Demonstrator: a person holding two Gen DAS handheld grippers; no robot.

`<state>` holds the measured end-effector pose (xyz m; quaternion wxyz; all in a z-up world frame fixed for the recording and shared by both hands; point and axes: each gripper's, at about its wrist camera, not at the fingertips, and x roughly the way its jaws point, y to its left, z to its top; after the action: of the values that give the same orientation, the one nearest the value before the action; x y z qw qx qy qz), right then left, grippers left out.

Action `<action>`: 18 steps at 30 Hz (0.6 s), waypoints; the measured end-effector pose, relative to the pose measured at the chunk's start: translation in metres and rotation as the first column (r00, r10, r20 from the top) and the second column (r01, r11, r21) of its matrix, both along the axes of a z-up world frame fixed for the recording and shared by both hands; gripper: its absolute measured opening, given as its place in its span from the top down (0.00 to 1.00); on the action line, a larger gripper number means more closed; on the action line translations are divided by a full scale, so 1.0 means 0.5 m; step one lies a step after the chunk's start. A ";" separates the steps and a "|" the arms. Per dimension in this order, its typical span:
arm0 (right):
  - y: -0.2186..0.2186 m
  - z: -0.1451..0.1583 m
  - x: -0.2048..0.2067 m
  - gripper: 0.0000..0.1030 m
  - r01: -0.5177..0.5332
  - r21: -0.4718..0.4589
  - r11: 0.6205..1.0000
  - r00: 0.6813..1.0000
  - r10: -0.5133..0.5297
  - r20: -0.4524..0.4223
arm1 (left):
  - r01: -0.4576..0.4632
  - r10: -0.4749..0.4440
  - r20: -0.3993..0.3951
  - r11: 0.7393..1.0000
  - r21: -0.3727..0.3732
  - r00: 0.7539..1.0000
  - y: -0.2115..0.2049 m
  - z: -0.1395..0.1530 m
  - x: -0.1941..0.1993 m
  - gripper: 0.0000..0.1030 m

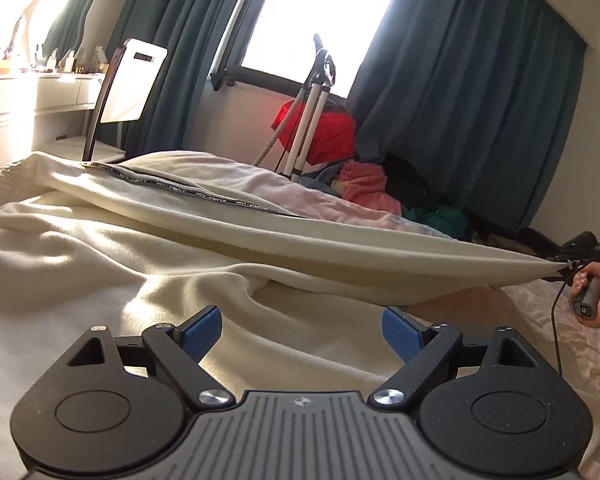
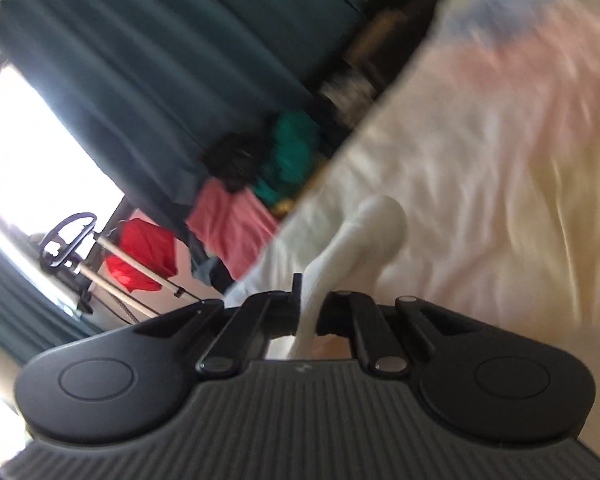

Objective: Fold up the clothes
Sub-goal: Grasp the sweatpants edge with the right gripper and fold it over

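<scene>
— What's being folded?
— A cream garment with a black lettered neck tape, spread on the bed.
— Lying flat?
— No; its right corner is lifted and stretched taut, the near part rumpled.

The cream knitted cloth garment looks soft and matt, with a black woven tape printed along its neckline. The left hand-held gripper is matt black plastic with ribbed blue rubbery pads and shiny metal pivot screws. The teal curtains are heavy matt cloth.
</scene>
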<state>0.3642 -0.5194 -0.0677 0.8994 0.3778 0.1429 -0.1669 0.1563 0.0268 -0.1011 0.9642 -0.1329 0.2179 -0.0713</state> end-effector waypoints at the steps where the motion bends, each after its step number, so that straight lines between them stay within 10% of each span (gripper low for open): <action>1: 0.001 -0.003 -0.007 0.94 -0.007 -0.049 0.999 1.000 0.007 -0.012 | 0.007 -0.007 0.003 1.000 0.005 1.000 -0.003 0.002 -0.002 0.14; 10: -0.050 -0.200 -0.127 0.95 0.042 -0.007 0.999 0.986 -0.043 -0.164 | 0.054 -0.055 0.008 0.995 0.085 0.998 -0.021 0.011 -0.019 0.14; 18: -0.005 -0.153 -0.126 0.80 -0.007 -0.117 0.993 0.958 -0.027 -0.285 | 0.034 -0.034 -0.002 0.994 0.105 0.999 -0.019 0.040 -0.031 0.14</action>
<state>0.3011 -0.5218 -0.1440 0.8889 0.2973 0.2596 -0.2323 0.1410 0.0172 -0.0809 0.9685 -0.0783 0.2235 -0.0764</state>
